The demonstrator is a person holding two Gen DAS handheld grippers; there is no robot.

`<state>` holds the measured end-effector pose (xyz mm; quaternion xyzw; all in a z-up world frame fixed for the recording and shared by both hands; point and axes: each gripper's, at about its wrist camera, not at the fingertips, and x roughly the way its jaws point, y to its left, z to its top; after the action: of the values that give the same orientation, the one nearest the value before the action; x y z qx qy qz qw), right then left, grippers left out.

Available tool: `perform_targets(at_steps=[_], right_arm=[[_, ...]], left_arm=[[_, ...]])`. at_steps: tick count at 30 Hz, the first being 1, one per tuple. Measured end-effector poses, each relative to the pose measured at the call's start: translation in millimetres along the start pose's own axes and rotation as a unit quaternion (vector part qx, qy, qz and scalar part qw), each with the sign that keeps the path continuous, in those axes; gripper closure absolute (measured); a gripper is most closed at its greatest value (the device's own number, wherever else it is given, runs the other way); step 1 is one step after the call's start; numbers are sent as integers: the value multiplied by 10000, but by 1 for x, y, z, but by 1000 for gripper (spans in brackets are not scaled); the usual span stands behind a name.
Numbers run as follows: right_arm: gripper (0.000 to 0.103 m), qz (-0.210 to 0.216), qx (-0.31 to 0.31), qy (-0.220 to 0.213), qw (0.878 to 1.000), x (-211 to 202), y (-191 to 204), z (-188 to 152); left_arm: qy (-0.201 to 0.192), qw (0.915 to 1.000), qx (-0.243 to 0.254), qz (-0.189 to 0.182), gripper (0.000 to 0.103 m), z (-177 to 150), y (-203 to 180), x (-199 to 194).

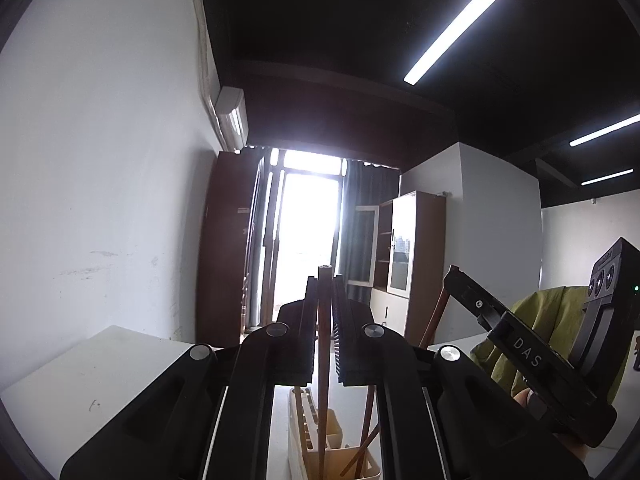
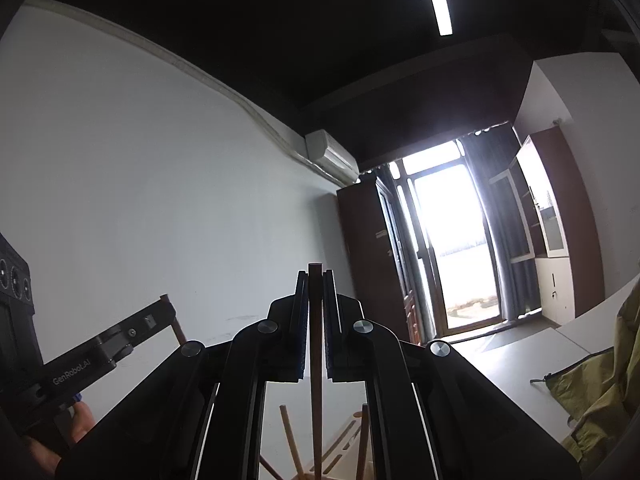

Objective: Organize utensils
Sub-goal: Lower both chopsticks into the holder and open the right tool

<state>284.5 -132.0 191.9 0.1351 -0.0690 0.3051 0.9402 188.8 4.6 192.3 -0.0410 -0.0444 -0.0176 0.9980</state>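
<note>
Both tongs are clamped: left tongs [image 1: 324,320] pinch one brown chopstick [image 1: 323,360] upright, right tongs [image 2: 316,312] another chopstick [image 2: 315,360]. We judge vertical holds suit dropping them into the cream utensil holder [image 1: 316,440], lower centre, on the white counter [image 1: 100,368].

Each gripper [image 1: 324,292] [image 2: 316,286] grips an upright chopstick [image 1: 323,344] [image 2: 316,360] above the holder [image 1: 320,448] on the table [image 1: 80,380].
</note>
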Motion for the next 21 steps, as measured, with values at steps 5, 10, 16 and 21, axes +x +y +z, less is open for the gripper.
perform_targets(at_steps=[5, 10, 16, 21], right_arm=[[96, -95, -42, 327, 9994, 11, -2, -14], [95, -163, -46, 638, 9978, 20, -5, -23], [95, -255, -68, 968, 9949, 25, -7, -33], [95, -322, -182, 1148, 9927, 30, -2, -39]], left_arm=[[586, 9982, -79, 73, 97, -19, 9, 30], [895, 9958, -148, 99, 97, -27, 14, 40], [1184, 9929, -65, 123, 97, -36, 12, 45], [1433, 9896, -32, 132, 96, -43, 14, 51]])
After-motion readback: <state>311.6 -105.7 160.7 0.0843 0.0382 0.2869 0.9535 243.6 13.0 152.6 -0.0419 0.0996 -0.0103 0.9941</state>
